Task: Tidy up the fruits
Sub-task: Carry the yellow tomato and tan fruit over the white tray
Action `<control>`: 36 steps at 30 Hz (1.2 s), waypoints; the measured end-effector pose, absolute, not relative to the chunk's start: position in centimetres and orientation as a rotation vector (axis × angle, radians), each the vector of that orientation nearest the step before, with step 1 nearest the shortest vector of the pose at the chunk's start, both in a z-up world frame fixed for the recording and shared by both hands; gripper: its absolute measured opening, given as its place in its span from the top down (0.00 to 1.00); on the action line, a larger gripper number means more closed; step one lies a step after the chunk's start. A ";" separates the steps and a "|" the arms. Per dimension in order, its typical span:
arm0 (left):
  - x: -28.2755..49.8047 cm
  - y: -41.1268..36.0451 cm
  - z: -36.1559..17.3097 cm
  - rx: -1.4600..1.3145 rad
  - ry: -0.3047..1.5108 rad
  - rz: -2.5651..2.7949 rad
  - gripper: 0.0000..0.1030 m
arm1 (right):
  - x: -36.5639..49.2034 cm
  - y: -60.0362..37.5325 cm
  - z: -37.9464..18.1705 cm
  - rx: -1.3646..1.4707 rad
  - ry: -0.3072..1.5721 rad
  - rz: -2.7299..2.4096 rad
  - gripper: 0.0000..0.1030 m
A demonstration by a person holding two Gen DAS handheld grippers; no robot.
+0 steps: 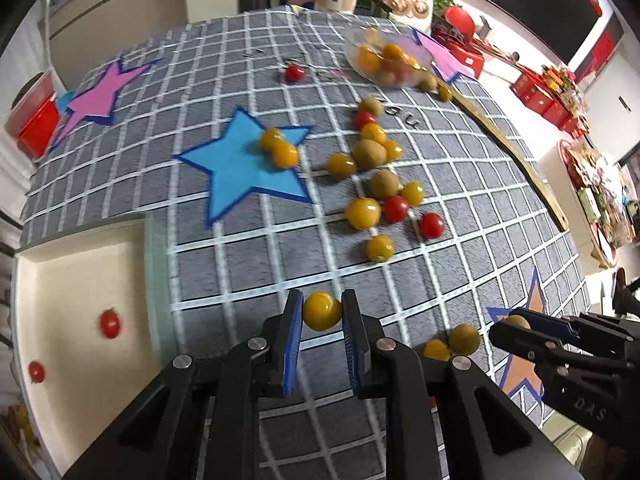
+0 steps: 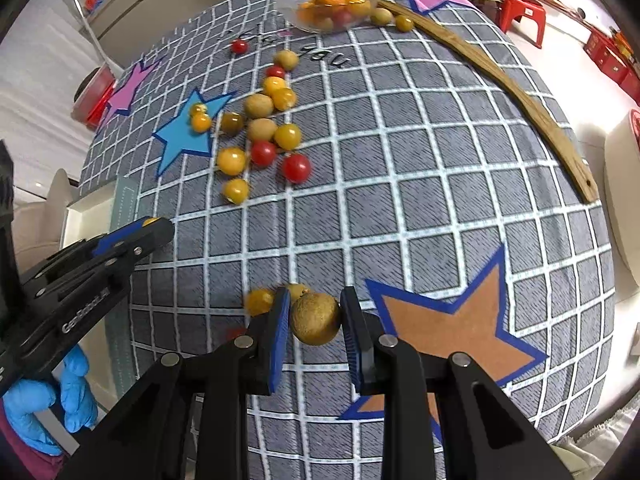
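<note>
Yellow tomato point(image 1: 322, 311) sits clamped in the left gripper point(image 1: 321, 316) beside the tray point(image 1: 80, 280); the right gripper point(image 2: 315, 318) pinches a brown fruit point(image 2: 315, 319), perhaps a longan.

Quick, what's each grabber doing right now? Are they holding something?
Left gripper: shut on a yellow cherry tomato.
Right gripper: shut on a brown longan.
</note>
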State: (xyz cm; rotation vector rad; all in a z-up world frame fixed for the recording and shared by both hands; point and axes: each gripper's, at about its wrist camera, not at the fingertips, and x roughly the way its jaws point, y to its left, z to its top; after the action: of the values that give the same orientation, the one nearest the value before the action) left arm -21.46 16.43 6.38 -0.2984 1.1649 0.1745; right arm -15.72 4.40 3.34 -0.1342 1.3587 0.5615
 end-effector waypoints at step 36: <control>-41.2 32.9 2.9 -0.520 1.180 0.756 0.80 | -27.5 32.4 1.1 -0.471 1.363 1.077 0.73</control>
State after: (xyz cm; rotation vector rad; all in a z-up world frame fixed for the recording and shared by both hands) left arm -41.18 32.87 2.88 -0.5196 1.1803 0.7565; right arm -27.53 32.42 1.11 -0.4709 1.3632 1.0768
